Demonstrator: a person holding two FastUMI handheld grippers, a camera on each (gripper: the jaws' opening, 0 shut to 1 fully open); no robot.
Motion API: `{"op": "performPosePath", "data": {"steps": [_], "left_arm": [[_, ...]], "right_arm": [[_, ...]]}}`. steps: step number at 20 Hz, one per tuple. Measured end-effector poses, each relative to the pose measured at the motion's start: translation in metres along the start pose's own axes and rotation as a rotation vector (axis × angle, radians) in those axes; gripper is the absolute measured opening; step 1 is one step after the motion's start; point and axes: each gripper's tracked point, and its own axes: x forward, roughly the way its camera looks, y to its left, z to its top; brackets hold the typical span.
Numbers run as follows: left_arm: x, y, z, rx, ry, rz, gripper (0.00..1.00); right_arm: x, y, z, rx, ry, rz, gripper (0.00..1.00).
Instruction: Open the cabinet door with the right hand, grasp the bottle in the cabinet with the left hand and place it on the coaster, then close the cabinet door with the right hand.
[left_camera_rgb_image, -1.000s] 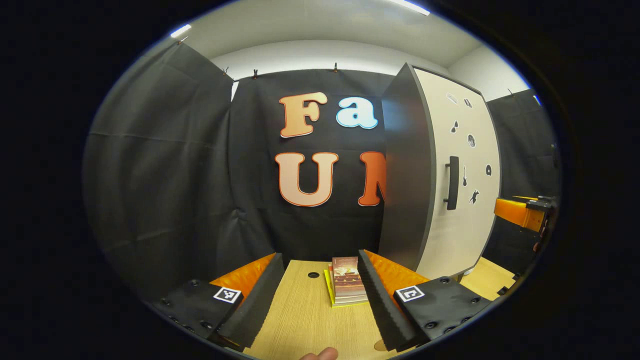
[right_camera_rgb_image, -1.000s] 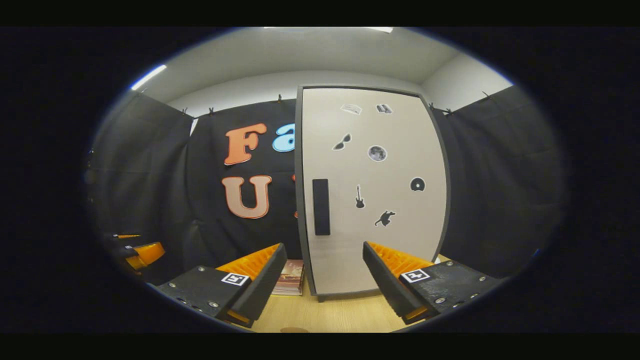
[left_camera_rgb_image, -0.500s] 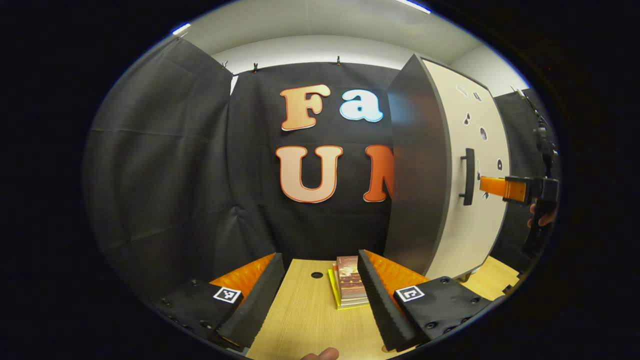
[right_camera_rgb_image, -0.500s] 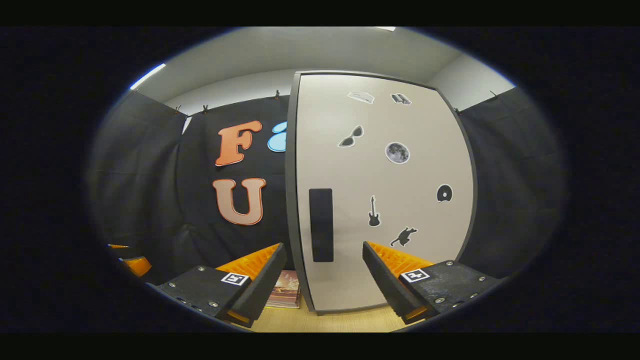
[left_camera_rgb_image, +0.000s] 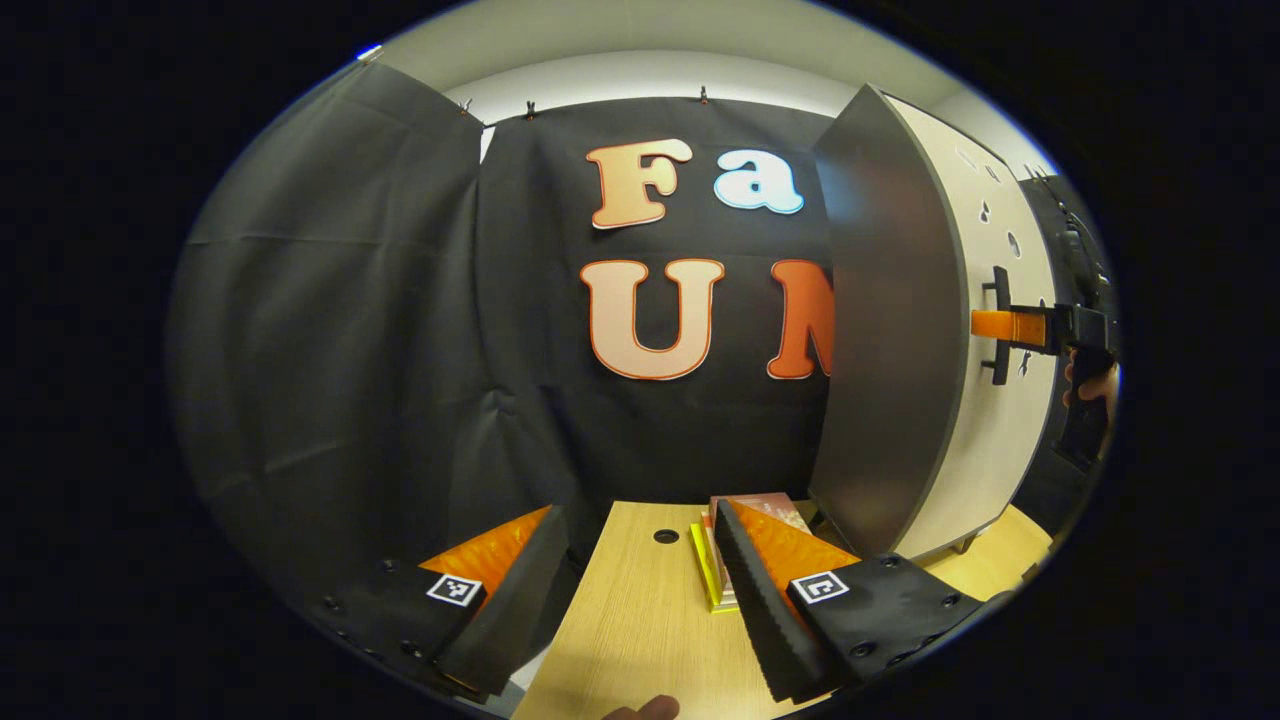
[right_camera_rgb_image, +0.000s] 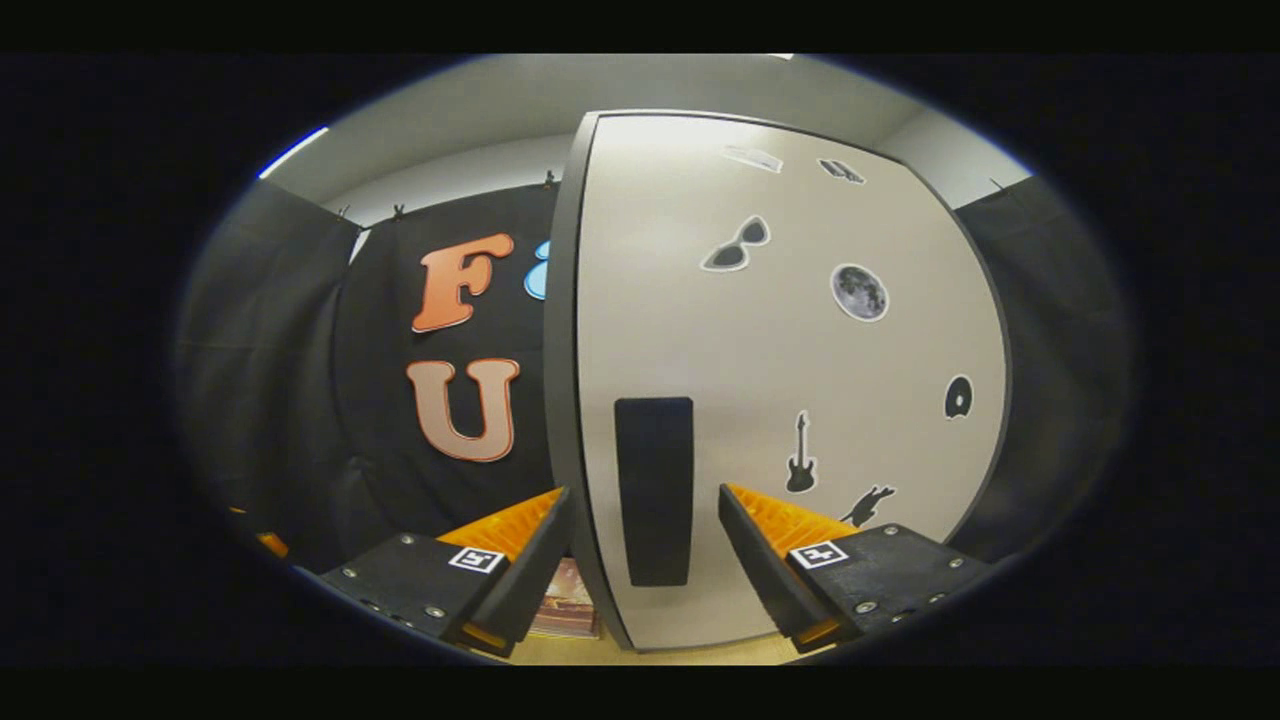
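In the left gripper view, the left gripper (left_camera_rgb_image: 640, 600) was seen low over the wooden table (left_camera_rgb_image: 640, 640), its fingers spread wide apart with nothing held between them. A small round hole (left_camera_rgb_image: 666, 536) in the table was visible near the far edge, and just to the right of it a stack of books (left_camera_rgb_image: 712, 560) lay flat by that edge, partly hidden behind the gripper's right-hand finger. Further right, the cabinet (left_camera_rgb_image: 900, 330) was seen standing on the table near its far right corner, with its dark side panel turned toward the camera and its pale door (left_camera_rgb_image: 1000, 430) seen at a steep angle. At the right edge of the same view, the right gripper (left_camera_rgb_image: 985, 326) was seen held by a hand (left_camera_rgb_image: 1090, 380) level with the door's dark handle (left_camera_rgb_image: 1000, 325), its fingers reaching to the handle; whether the handle was touched could not be told from there. In the right gripper view, the door (right_camera_rgb_image: 780, 350) was seen shut and close ahead, with small stickers (right_camera_rgb_image: 858, 292) on its face. The handle (right_camera_rgb_image: 654, 490) was seen upright between the fingers of the right gripper (right_camera_rgb_image: 645, 540), which were held apart on either side of it without pressing on it.
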Motion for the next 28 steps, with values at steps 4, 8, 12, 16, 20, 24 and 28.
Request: {"op": "performPosePath", "data": {"steps": [4,8,12,16,20,24,28], "left_arm": [[0.006,0.015,-0.009,0.004,0.019,0.026,0.96],[0.003,0.012,-0.015,0.001,0.036,0.021,0.97],[-0.007,0.002,-0.010,0.011,0.022,0.012,0.97],[-0.025,-0.005,-0.002,0.018,0.004,0.007,0.97],[-0.053,-0.010,0.004,0.032,-0.012,0.025,0.97],[-0.085,-0.020,0.009,0.046,-0.024,0.034,0.99],[-0.123,-0.040,0.014,0.066,-0.040,0.029,0.97]], "right_arm": [[-0.002,0.005,-0.002,-0.037,-0.003,0.003,0.60],[-0.003,0.002,-0.003,-0.005,0.013,0.020,0.37],[-0.008,0.001,-0.004,0.024,-0.001,0.045,0.35],[-0.012,0.001,-0.004,0.035,0.020,0.048,0.30],[-0.020,0.000,-0.003,0.039,0.027,0.061,0.28],[-0.035,-0.002,-0.003,0.052,0.027,0.093,0.28],[-0.063,-0.011,0.000,0.070,0.024,0.109,0.21]]}}
